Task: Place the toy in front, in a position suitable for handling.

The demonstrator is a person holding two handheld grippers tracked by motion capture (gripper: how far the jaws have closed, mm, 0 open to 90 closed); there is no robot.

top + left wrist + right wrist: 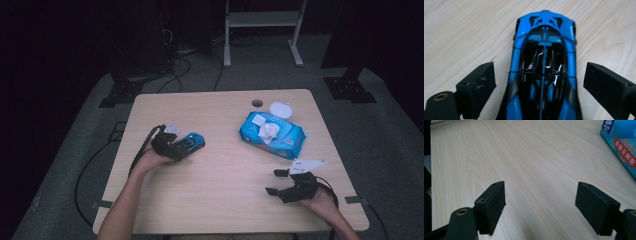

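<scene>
Bare tabletop [220, 175] between toy car [189, 143] and wipes pack [272, 134]

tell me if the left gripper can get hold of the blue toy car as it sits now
Probably yes: the left gripper is open, its jaws standing on either side of the blue toy car, with nothing between them.

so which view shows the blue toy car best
The left gripper view: the blue toy car is seen close up between the open left gripper. The high view shows it small; the right gripper view shows table and wipes pack.

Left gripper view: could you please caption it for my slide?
Open left gripper straddling a blue toy car on the table.
</scene>
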